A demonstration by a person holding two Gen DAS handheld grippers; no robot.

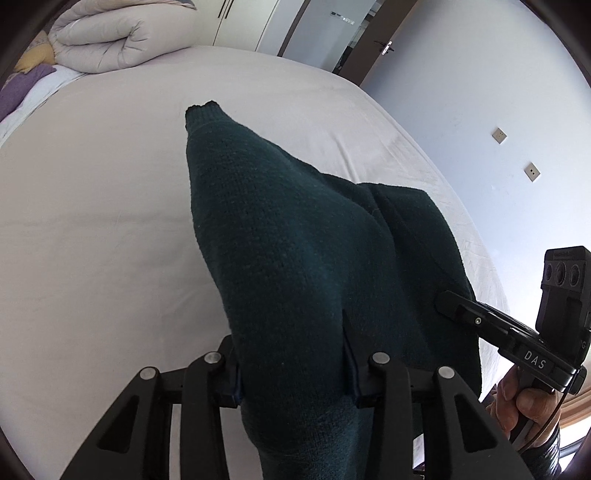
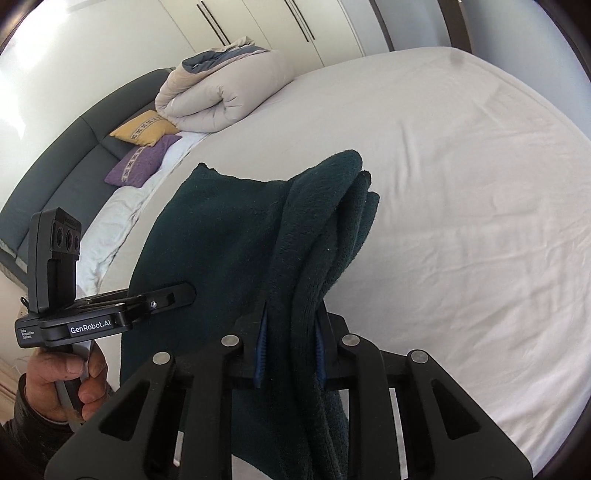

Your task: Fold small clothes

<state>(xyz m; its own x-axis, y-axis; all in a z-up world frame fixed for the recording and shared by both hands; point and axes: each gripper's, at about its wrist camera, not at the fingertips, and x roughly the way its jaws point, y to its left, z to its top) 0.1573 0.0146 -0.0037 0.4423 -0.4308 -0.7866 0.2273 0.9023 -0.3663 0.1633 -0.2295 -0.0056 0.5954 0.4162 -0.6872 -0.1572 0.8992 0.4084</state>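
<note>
A dark green knitted garment (image 1: 288, 243) hangs between both grippers above the white bed (image 1: 92, 229). My left gripper (image 1: 291, 354) is shut on one edge of it, with the cloth bunched between the fingers. My right gripper (image 2: 291, 332) is shut on the other edge, where several folded layers (image 2: 332, 221) pile up past the fingertips. In the left wrist view the right gripper (image 1: 458, 306) shows at the right, pinching the garment's far edge. In the right wrist view the left gripper (image 2: 181, 291) shows at the left on the garment (image 2: 207, 236).
A rolled beige duvet (image 2: 218, 92) lies at the head of the bed, beside a yellow pillow (image 2: 144, 127) and a purple pillow (image 2: 142, 160). A dark headboard (image 2: 59, 155) and white wardrobe doors (image 2: 258, 26) stand behind. The bed sheet (image 2: 461, 206) spreads under the garment.
</note>
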